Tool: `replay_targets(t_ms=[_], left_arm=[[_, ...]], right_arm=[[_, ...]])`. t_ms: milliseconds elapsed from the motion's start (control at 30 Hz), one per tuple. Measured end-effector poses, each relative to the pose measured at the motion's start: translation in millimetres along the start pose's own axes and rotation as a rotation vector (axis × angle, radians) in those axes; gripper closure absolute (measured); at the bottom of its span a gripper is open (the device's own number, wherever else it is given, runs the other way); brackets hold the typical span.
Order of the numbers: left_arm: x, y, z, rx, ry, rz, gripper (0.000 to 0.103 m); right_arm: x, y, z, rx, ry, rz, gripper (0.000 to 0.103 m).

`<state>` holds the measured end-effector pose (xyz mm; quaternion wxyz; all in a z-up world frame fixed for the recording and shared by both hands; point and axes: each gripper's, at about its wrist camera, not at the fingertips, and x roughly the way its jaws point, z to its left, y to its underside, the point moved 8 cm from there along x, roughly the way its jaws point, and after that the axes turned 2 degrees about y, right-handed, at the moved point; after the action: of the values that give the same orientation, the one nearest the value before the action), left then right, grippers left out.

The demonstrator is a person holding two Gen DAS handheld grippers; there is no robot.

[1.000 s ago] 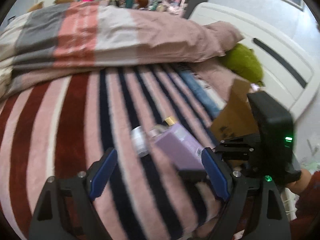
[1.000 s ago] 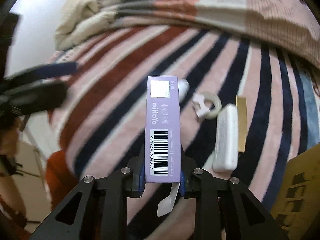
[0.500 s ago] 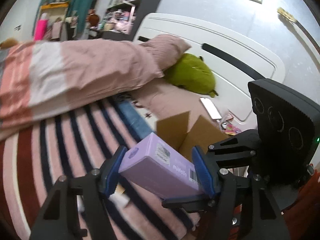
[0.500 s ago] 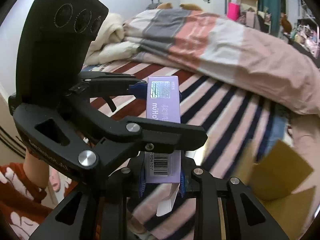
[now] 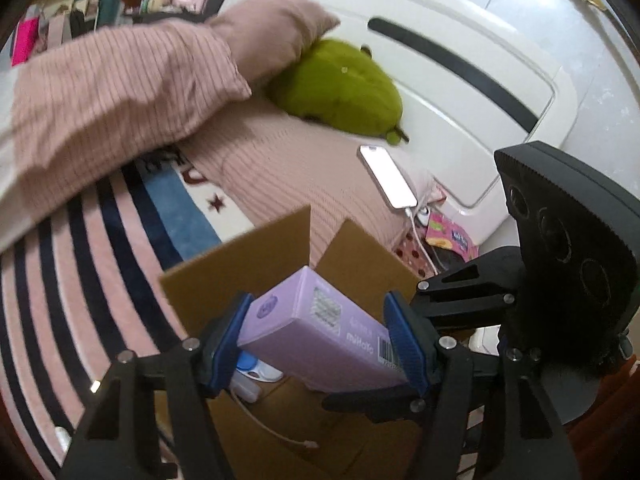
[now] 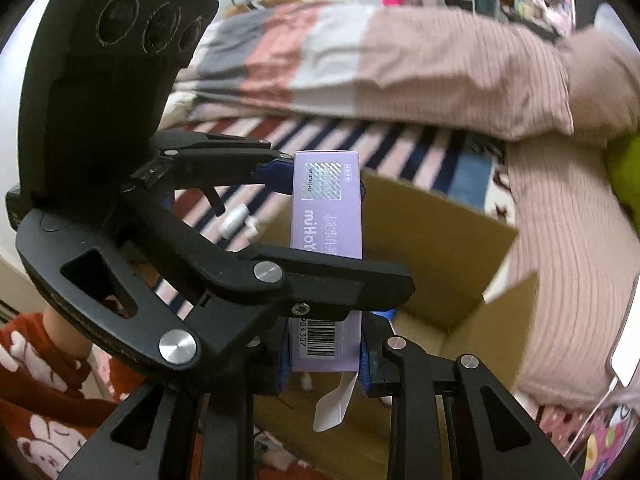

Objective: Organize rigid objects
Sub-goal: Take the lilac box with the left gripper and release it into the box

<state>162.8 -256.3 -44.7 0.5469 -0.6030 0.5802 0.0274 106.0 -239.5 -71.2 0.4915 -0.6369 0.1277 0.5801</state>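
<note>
Currently surveyed from largest to smallest. Found bed (image 5: 60, 280) with striped blanket filling the left wrist view, and open box (image 5: 248, 256) resting on it, flaps up.

Recorded change against one second earlier: carton (image 5: 308, 304) then held low over the blanket by the right gripper alone, with the left gripper wide open and apart from it. Now found carton raised and carried directly over the box mouth, clear of the bedding, not yet inside.

Found right gripper (image 6: 326, 354) clamped on the barcode end of the carton, pads tight against both long sides. Found left gripper (image 5: 318, 326) brought in across the far end, its blue pads seemingly pressed on opposite faces; judged closed on the carton, though firmness of contact could not be confirmed. Noted carton thus held at both ends, tilted, and crossed in the right wrist view by a left finger.

Noted cable (image 5: 276, 432) and a small white item (image 5: 252, 364) already lying in the box beneath.

Judged transport stage complete and placement stage due. Judged next step to call for lowering between the flaps and releasing both grips. Flagged a risk of the carton snagging on a flap, or tipping if released at one end only.
</note>
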Motion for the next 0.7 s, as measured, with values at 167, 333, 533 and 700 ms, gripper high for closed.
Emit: replay_targets(t_ms=[167, 333, 533, 700], left_arm=[[13, 5, -3, -0.016, -0.004, 0.052, 0.039], [8, 5, -2, -0.011, -0.024, 0.04, 0.025], [-22, 10, 11, -0.019, -0.06, -0.004, 0.025], [-66, 22, 31, -0.027, -0.14, -0.065, 0.025]], right_arm=[[8, 14, -13, 0.003, 0.013, 0.055, 0.081], [14, 19, -18, -0.004, 0.062, 0.087, 0.069], [10, 16, -15, 0.006, 0.073, 0.056, 0.064], [1, 2, 4, 0.014, 0.055, -0.02, 0.064]])
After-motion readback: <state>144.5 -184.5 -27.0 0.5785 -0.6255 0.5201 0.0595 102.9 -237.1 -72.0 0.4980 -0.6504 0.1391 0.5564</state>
